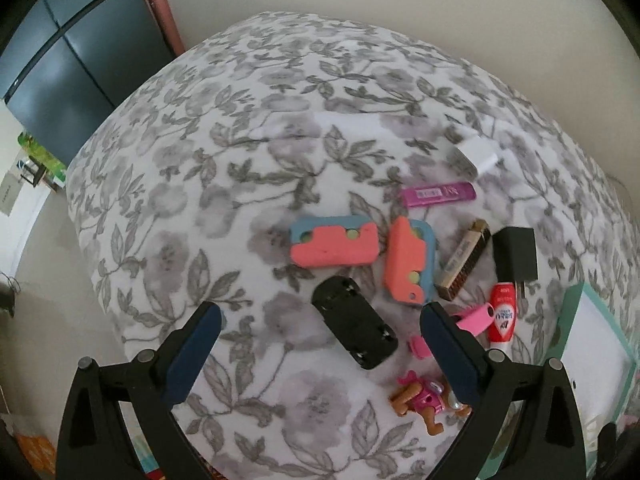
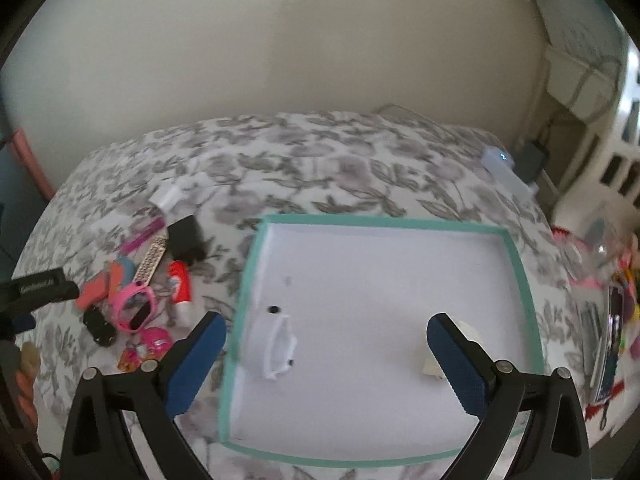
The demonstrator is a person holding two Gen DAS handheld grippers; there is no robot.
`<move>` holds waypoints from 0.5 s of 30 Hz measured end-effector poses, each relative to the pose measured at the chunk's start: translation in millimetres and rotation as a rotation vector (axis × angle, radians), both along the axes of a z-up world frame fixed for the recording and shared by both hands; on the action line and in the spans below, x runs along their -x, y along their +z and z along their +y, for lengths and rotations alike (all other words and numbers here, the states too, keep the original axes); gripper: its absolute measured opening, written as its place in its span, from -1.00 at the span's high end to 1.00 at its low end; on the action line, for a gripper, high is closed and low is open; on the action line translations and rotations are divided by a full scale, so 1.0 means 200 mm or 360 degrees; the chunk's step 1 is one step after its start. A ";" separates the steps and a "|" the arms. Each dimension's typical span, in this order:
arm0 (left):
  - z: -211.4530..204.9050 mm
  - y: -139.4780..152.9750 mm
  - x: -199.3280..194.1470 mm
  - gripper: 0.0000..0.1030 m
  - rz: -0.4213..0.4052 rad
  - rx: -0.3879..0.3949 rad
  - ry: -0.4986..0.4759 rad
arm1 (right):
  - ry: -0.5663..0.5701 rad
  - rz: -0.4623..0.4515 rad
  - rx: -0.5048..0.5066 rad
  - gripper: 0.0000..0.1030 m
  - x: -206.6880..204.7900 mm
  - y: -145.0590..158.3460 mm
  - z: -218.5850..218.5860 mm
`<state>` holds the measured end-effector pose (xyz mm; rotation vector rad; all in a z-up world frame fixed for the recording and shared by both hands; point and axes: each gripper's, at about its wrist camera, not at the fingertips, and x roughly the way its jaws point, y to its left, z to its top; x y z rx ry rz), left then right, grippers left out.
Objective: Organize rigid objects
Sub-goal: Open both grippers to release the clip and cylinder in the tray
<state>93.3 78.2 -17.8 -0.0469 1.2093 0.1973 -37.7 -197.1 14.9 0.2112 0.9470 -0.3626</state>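
My left gripper hangs open over the floral cloth, with a black toy car lying upside down below its spread fingers, untouched. Around it lie two pink-and-blue foam pieces, a purple stick, a white charger, a bronze bar, a black charger, a red glue tube, a pink watch and a toy dog. My right gripper is open and empty above the teal-rimmed tray. The tray holds a white piece and a small cream item, half hidden by a finger.
The same pile of small items lies left of the tray in the right wrist view. A cluttered heap sits at the table's right edge and a white device with a blue light at the back right. A dark cabinet stands beyond the table's left.
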 end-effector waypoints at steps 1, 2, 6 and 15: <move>0.01 0.00 0.00 -0.93 0.0001 0.0013 0.0004 | 0.0023 -0.0001 0.0008 -0.98 -0.01 0.00 0.03; 0.01 0.00 0.00 -0.93 0.0002 0.0030 0.0014 | 0.0037 0.0003 0.0009 -0.98 -0.02 0.00 0.05; 0.09 0.01 -0.02 -0.93 -0.0002 0.0082 0.0100 | 0.0120 0.0089 0.0032 -0.98 -0.09 -0.06 0.20; 0.22 -0.06 -0.06 -0.93 0.0044 0.0118 0.0178 | 0.0340 0.0107 -0.0055 -0.98 -0.23 -0.10 0.42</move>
